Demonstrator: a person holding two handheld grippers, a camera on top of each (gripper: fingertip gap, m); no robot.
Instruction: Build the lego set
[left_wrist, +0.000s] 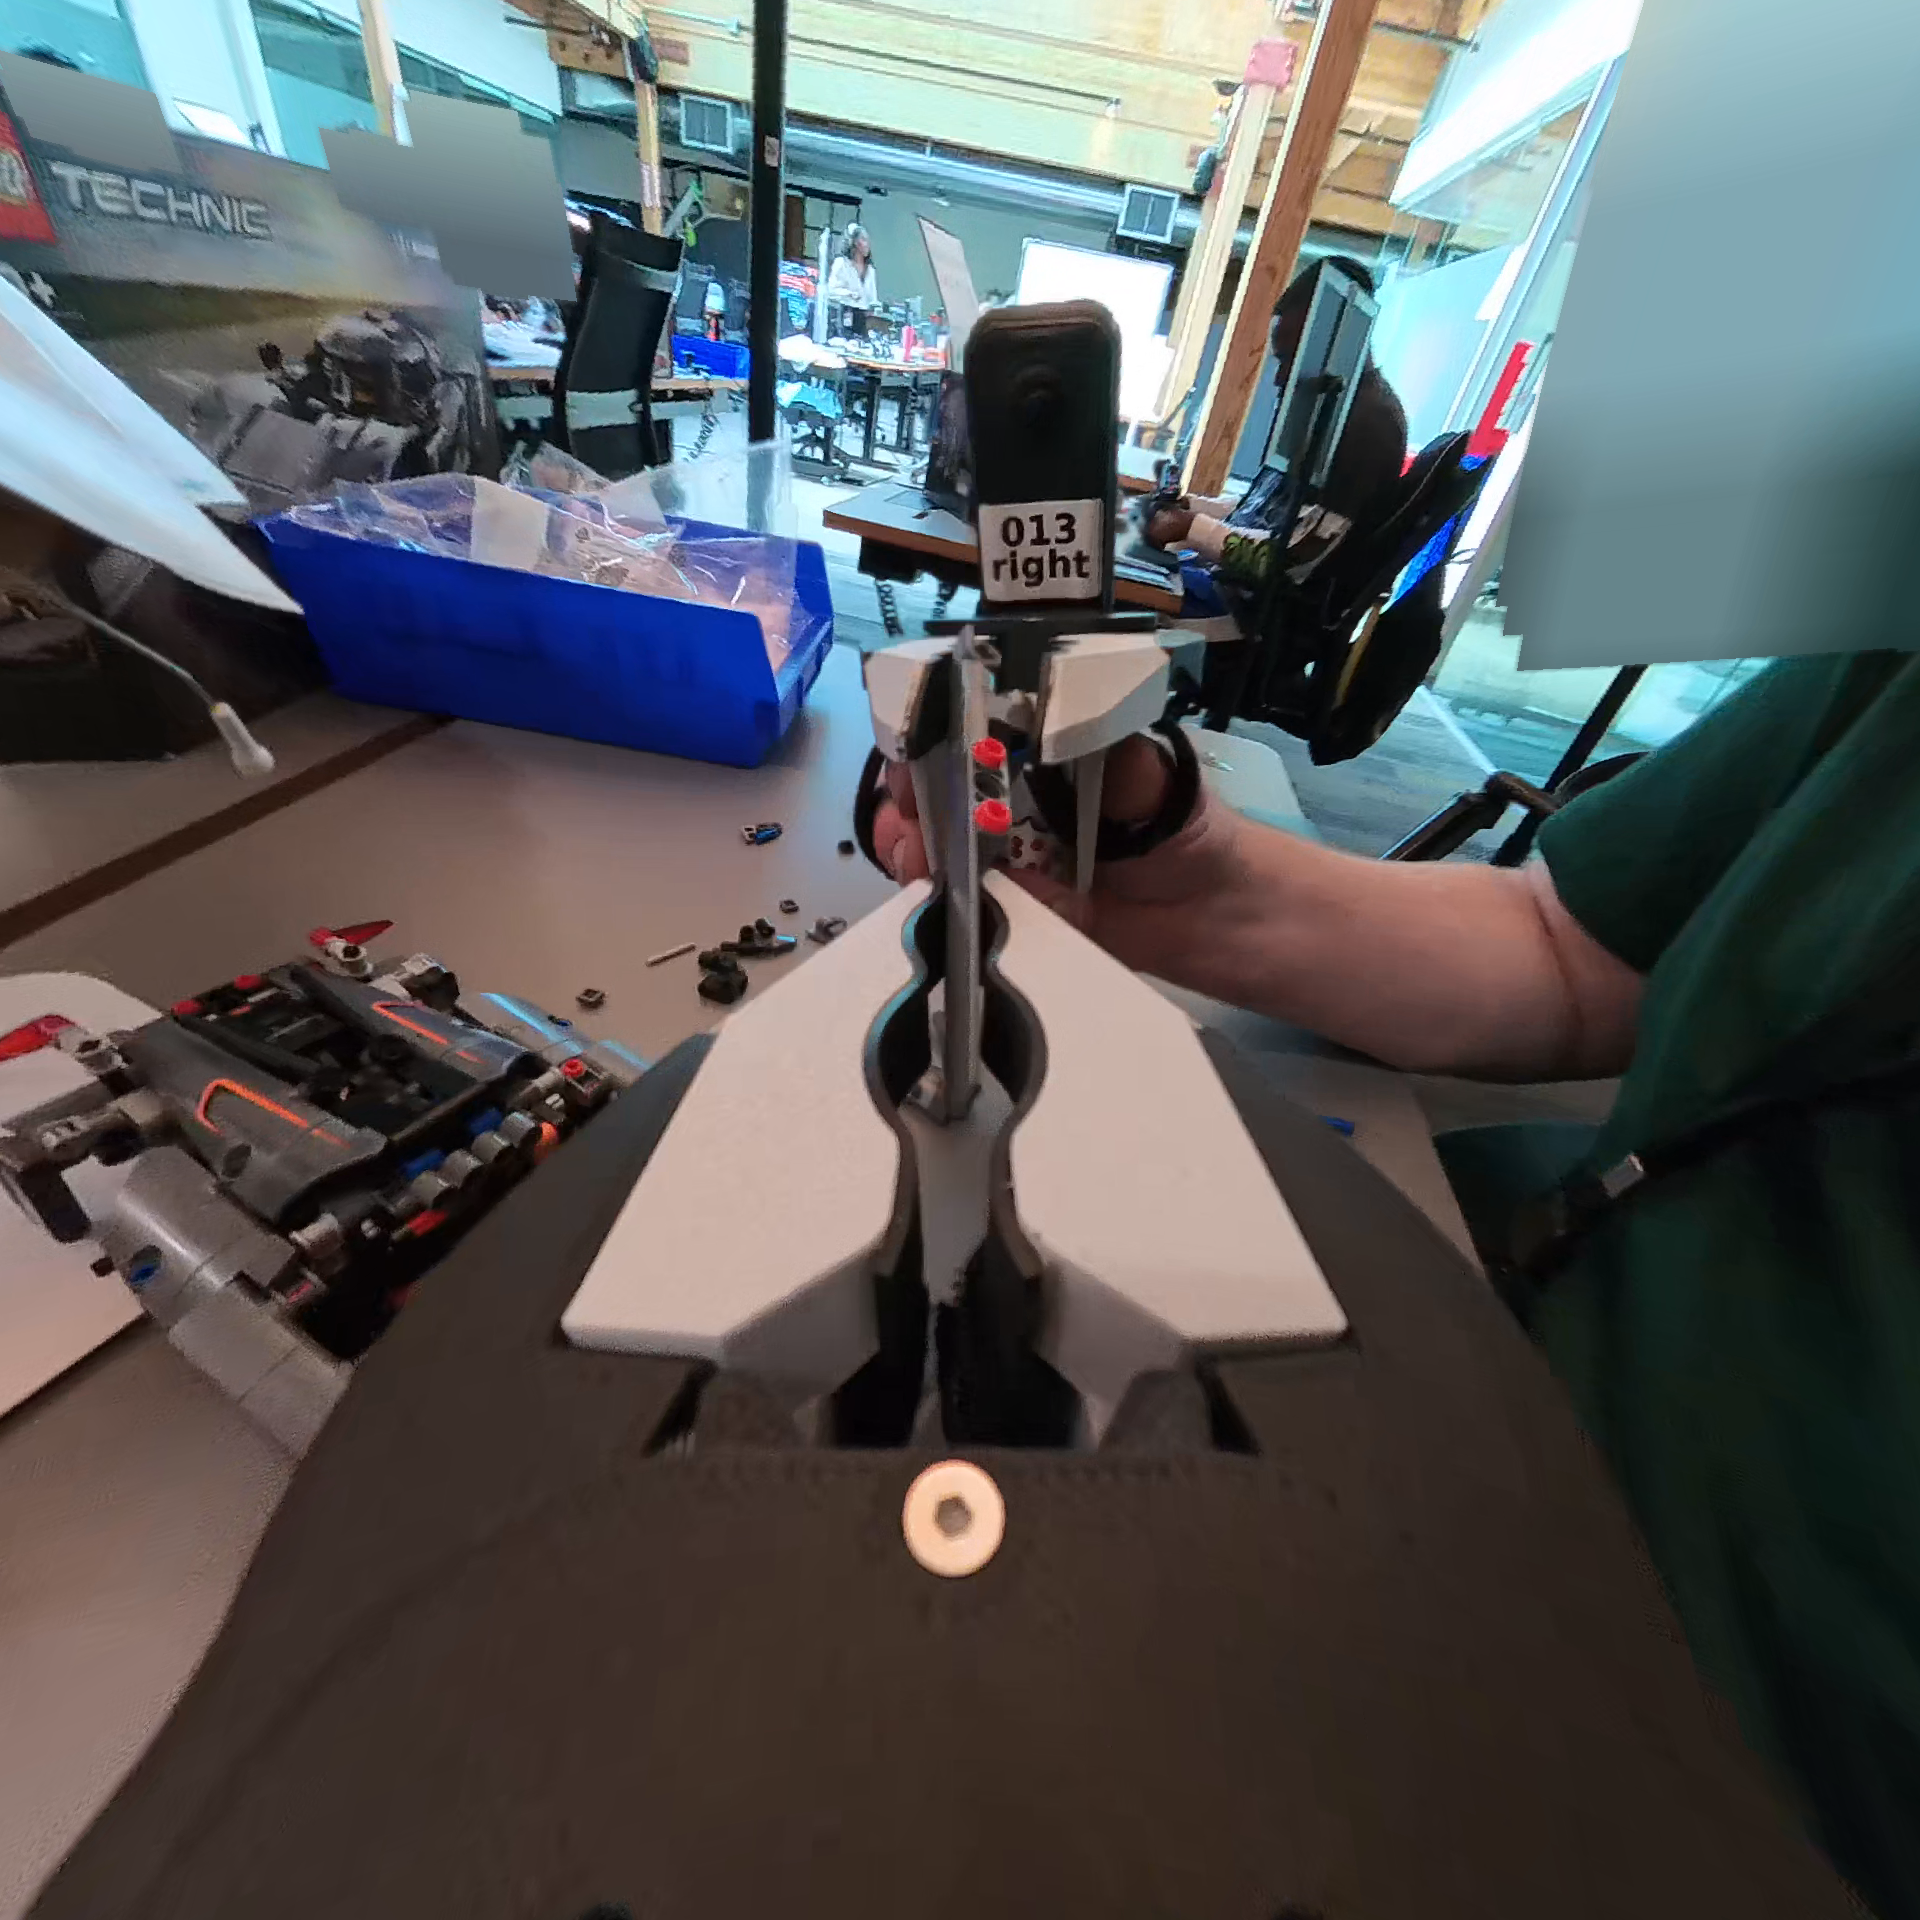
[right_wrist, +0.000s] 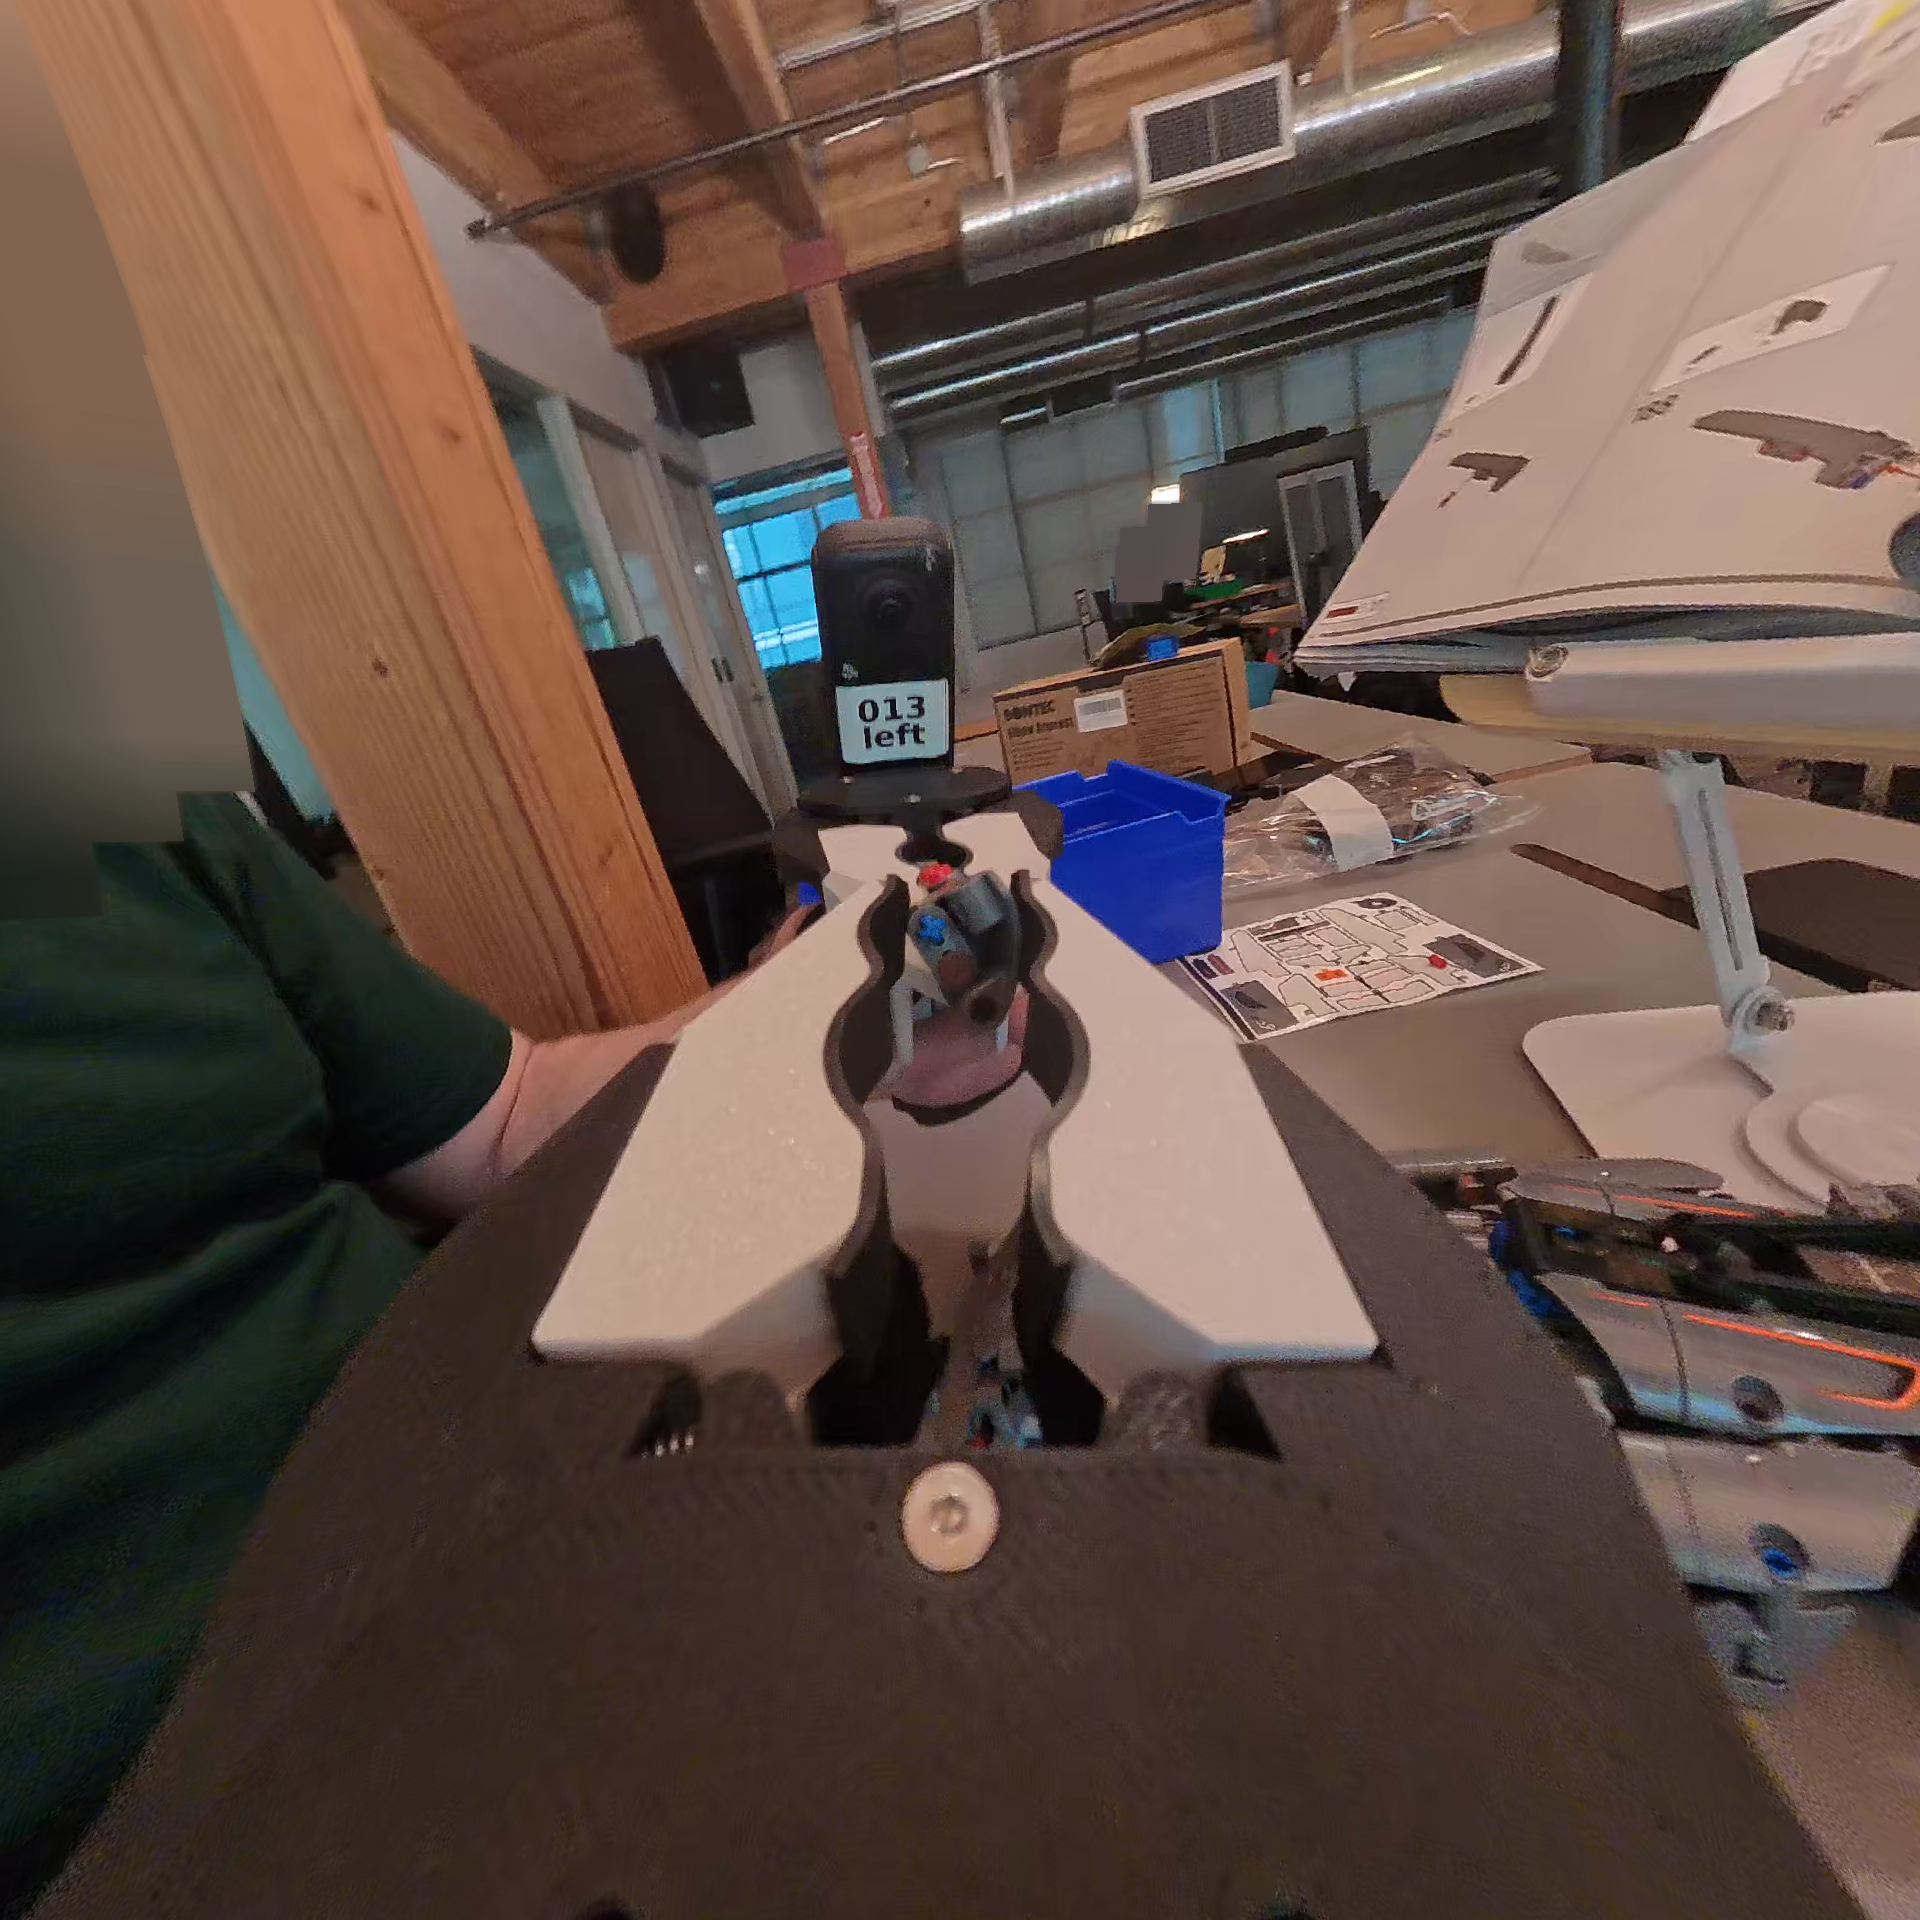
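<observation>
Held tip to tip above the worktop (left_wrist: 540, 852), the left tongs (left_wrist: 961, 935) pinch a long grey beam (left_wrist: 961, 977) pointing lengthwise into the right tongs (right_wrist: 951, 935), themselves clamped on a small lego piece (right_wrist: 961, 935).

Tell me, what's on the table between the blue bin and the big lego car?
Left wrist view: small loose lego pieces lie scattered on the table between the blue bin and lego car.
</observation>
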